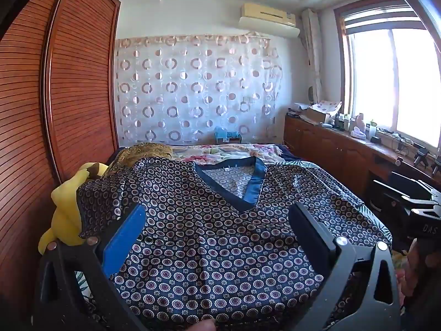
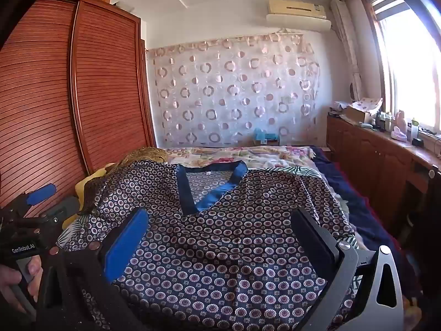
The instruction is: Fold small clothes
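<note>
A dark navy top (image 1: 209,237) with a ring pattern and a blue V-neck band (image 1: 255,182) lies spread flat on the bed, neck away from me. It also shows in the right wrist view (image 2: 220,248). My left gripper (image 1: 217,220) is open and empty, its fingers wide apart just above the shirt's lower half. My right gripper (image 2: 220,223) is open and empty, held the same way over the hem. Each gripper shows at the edge of the other's view: the left one (image 2: 41,201) and the right one (image 1: 421,207).
A yellow plush toy (image 1: 66,209) lies at the bed's left edge by the brown louvred wardrobe (image 1: 55,96). A floral quilt (image 1: 237,150) covers the far bed. A wooden cabinet (image 1: 344,149) with clutter runs under the window at right.
</note>
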A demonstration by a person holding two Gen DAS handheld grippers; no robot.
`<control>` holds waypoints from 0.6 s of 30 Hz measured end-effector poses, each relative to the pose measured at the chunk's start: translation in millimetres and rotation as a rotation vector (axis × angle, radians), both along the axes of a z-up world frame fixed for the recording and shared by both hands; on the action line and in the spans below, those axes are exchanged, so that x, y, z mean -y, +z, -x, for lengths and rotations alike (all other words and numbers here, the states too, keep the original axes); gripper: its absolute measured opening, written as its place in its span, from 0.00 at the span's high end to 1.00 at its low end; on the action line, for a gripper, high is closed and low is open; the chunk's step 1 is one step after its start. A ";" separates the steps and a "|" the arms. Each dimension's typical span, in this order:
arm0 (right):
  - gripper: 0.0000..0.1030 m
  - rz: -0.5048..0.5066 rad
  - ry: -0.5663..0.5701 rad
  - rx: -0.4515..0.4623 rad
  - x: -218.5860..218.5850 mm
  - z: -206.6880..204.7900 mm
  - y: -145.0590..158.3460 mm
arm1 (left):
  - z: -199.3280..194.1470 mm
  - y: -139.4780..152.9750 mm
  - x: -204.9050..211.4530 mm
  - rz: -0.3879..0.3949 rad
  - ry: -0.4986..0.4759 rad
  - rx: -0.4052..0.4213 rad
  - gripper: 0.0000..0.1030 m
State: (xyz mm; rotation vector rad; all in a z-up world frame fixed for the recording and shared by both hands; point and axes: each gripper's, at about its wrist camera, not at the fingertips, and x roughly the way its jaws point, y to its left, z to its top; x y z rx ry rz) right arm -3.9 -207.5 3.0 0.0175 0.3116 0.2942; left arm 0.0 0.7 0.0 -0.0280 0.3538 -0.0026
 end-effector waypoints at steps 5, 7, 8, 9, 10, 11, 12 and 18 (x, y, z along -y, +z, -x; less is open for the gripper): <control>0.00 -0.003 0.000 0.006 0.2 -0.1 0.8 | -0.3 0.5 1.3 -0.012 -0.004 0.000 0.00; 0.00 -0.003 -0.003 0.011 0.2 0.3 1.4 | -0.1 0.2 0.6 -0.004 -0.004 -0.001 0.00; 0.00 -0.004 -0.004 0.013 0.3 0.3 1.7 | -0.1 0.3 0.6 -0.002 -0.006 -0.002 0.00; 0.00 -0.004 -0.005 0.015 1.3 1.6 2.8 | -0.1 0.2 1.0 -0.005 -0.006 -0.001 0.00; 0.00 0.000 -0.004 0.010 -3.8 3.5 -2.0 | 0.0 0.3 1.6 -0.006 -0.005 -0.001 0.00; 0.00 0.000 -0.005 0.011 -4.3 3.8 -2.0 | 0.0 0.3 2.4 -0.010 -0.003 -0.001 0.00; 0.00 -0.001 -0.003 0.011 -4.9 4.1 -2.2 | 0.0 0.2 3.3 -0.013 -0.003 -0.001 0.00; 0.00 -0.011 0.005 0.004 -2.5 -2.9 -0.3 | 3.6 -1.5 4.8 -0.009 -0.002 -0.001 0.00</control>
